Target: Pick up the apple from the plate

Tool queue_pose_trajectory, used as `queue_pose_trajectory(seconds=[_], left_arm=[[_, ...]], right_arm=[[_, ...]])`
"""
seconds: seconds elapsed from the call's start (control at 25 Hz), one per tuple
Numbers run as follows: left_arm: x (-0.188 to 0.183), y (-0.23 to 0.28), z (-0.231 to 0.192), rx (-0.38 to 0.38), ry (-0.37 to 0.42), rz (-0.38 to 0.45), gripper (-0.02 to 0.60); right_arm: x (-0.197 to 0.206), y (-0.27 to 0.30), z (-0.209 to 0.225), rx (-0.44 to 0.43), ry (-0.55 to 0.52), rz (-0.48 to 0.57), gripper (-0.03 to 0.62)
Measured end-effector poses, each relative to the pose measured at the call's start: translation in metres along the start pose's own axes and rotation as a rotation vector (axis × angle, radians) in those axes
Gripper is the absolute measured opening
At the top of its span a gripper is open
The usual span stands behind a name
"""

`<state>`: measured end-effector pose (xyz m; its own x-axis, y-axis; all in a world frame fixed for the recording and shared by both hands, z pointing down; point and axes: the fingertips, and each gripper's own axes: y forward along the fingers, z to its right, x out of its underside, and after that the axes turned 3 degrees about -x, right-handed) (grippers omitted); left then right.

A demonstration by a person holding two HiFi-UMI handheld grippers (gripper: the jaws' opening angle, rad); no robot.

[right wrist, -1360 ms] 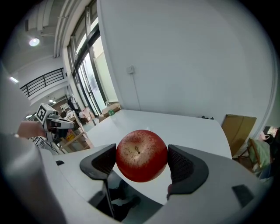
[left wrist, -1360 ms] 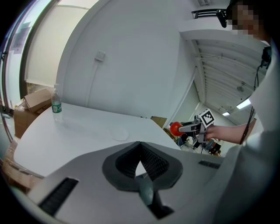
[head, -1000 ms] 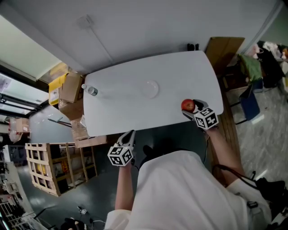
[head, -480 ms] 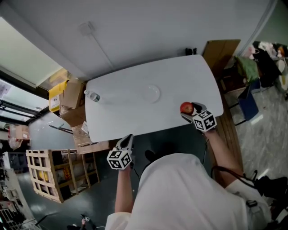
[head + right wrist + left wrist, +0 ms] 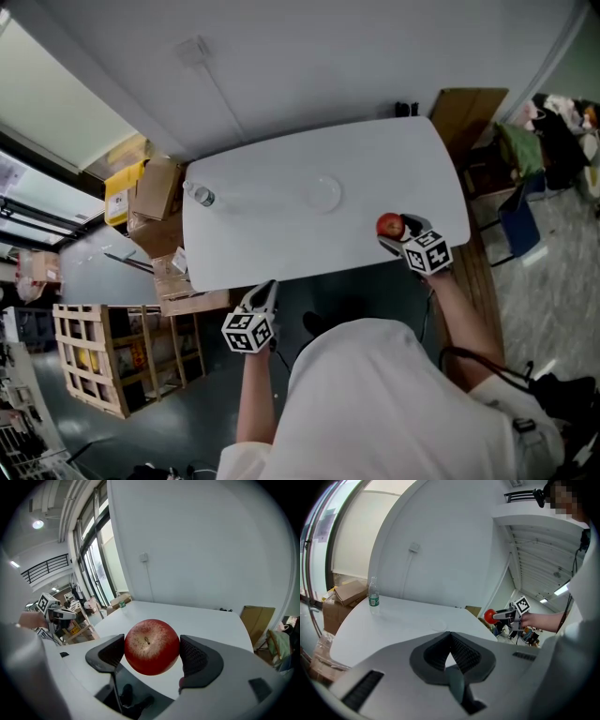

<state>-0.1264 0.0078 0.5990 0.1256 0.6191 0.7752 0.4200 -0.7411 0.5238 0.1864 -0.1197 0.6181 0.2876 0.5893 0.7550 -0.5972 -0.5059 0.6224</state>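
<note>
Apple point(image 5: 151, 646), red with pale speckles and a short stem facing the camera, sits clamped between the two dark ribbed jaws of the right gripper point(image 5: 398, 232), one pad pressed against each side. It is held above the tabletop's near right corner, clear of the surface and well apart from the plate point(image 5: 322, 193), a clear round dish lying near the middle of the tabletop.

The left gripper point(image 5: 265, 292) hangs just off the table's near edge, toward its left end, over the dark floor. Its jaws are closed tip to tip with nothing between them.

A clear plastic bottle point(image 5: 198, 194) stands upright at the far left corner of the table point(image 5: 272, 244). It carries a green label, but the print is too small to read. The black-and-white square patterns on the gripper cubes are the only other markings, and no words can be made out on them.

The tabletop is plain white with rounded corners and pushed up to a white wall that bears a small wall box point(image 5: 197, 49) with a thin line running down from it. Brown cardboard boxes point(image 5: 155, 187) and a yellow box point(image 5: 122, 187) are stacked past the table's left edge, with a wooden rack point(image 5: 103, 352) nearer the person. A flat cardboard sheet point(image 5: 464, 108) leans beyond the far right corner.
</note>
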Motion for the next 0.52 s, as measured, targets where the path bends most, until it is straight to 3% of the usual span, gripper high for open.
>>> queue_pose_trajectory(seconds=[0.52], left_arm=[[0.001,-0.003,-0.004,-0.006,0.001,0.004,0.002]], right_arm=[[-0.011,0.002,-0.009,-0.017,-0.032,0.009,0.36]])
